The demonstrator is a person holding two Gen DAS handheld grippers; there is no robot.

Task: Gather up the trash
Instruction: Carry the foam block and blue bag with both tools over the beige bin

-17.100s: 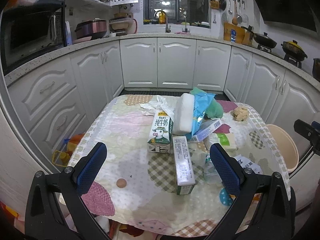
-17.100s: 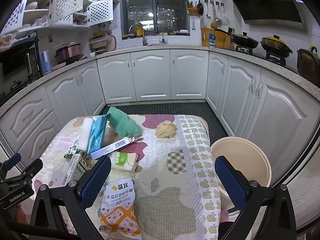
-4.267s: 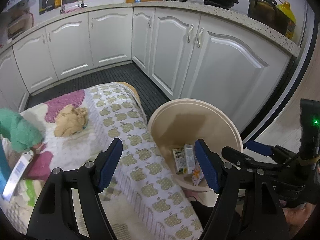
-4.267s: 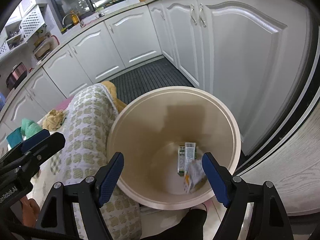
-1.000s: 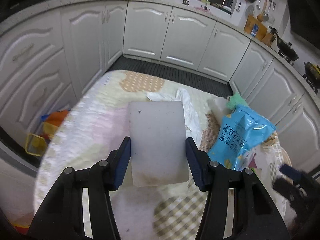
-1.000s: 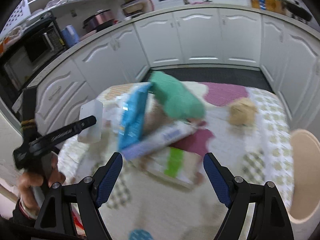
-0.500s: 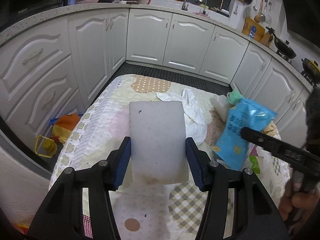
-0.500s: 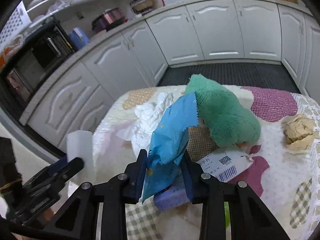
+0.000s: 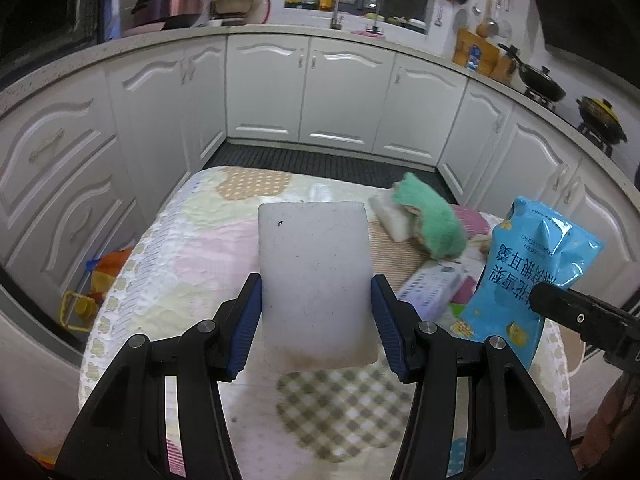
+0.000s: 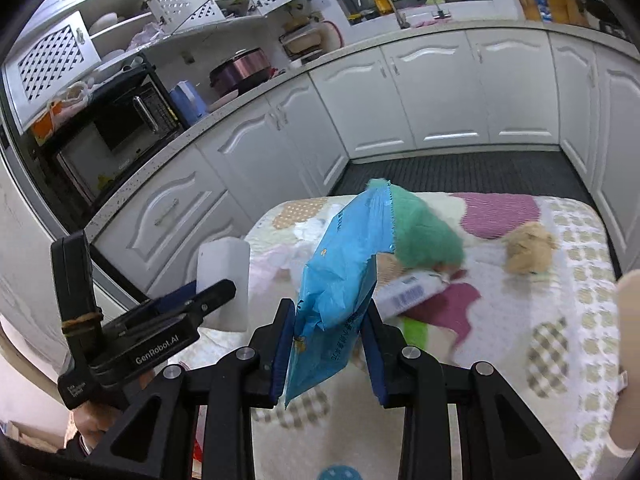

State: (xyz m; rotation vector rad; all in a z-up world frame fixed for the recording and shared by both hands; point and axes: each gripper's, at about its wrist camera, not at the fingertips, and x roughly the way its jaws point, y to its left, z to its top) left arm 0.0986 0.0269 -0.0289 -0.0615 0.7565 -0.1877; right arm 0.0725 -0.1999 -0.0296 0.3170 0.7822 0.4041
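Observation:
My left gripper (image 9: 316,320) is shut on a white foam block (image 9: 315,284) and holds it above the patterned tablecloth (image 9: 192,248). The block also shows in the right wrist view (image 10: 224,280). My right gripper (image 10: 328,340) is shut on a blue snack bag (image 10: 344,280), lifted off the table; the bag also shows at the right of the left wrist view (image 9: 528,272). On the table lie a green plush cloth (image 10: 424,232), a white barcoded box (image 10: 412,292), a beige crumpled wad (image 10: 528,248) and white crumpled paper (image 10: 312,224).
The rim of the beige bin (image 10: 628,320) shows at the table's right edge. White cabinets (image 9: 344,96) ring the room. An orange and yellow item (image 9: 92,288) lies on the floor left of the table. A white sponge block (image 9: 390,216) lies by the green cloth.
My right gripper has lifted the blue bag up and away from the green cloth. My left gripper still holds the foam block and has risen slightly.

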